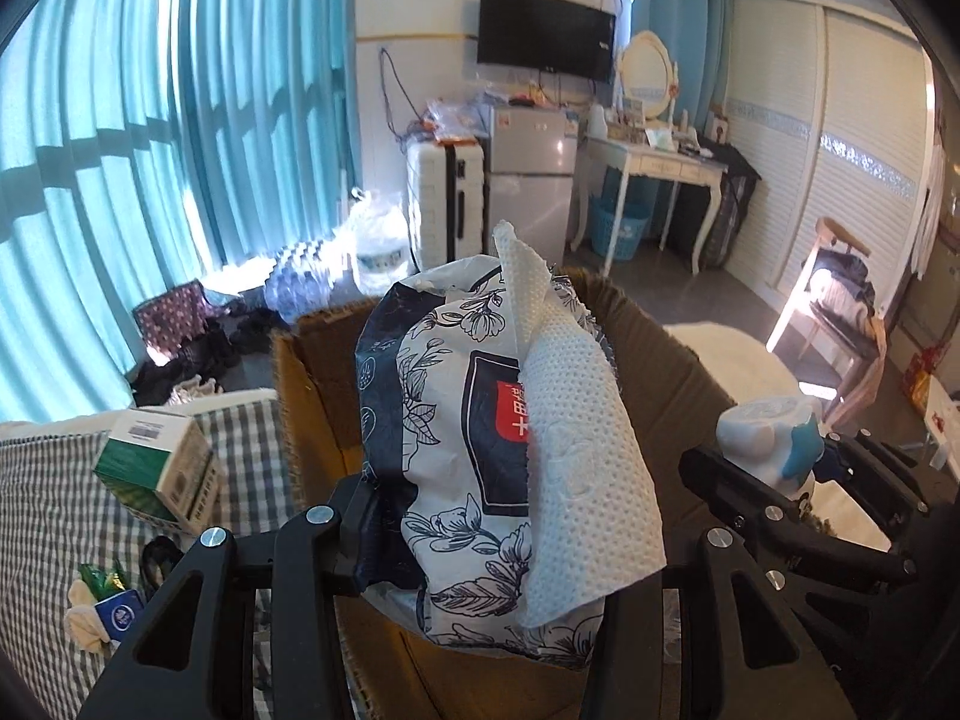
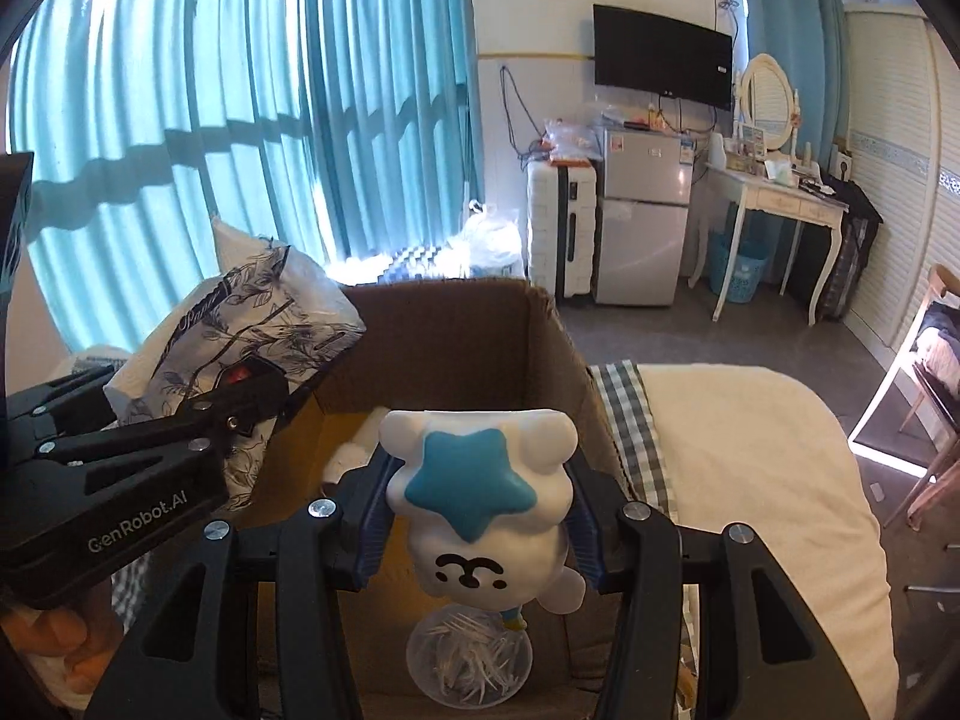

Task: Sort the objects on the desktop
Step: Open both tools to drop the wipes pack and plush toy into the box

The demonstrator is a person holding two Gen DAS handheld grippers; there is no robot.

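Left gripper [image 1: 480, 516] is clamped on a floral tissue pack [image 1: 456, 420], held above the open cardboard box [image 2: 540, 324], one loose tissue sheet [image 1: 576, 456] hanging out. Right gripper [image 2: 477, 516] is clamped on a white bear toy [image 2: 480, 480] with a blue star, also over the box, above a clear toothpick jar [image 2: 468, 666] lying inside. Risks: both grippers sit close together and could knock; the pack is soft, so it may slip or catch the box edge; the dropped toy could land on the jar.
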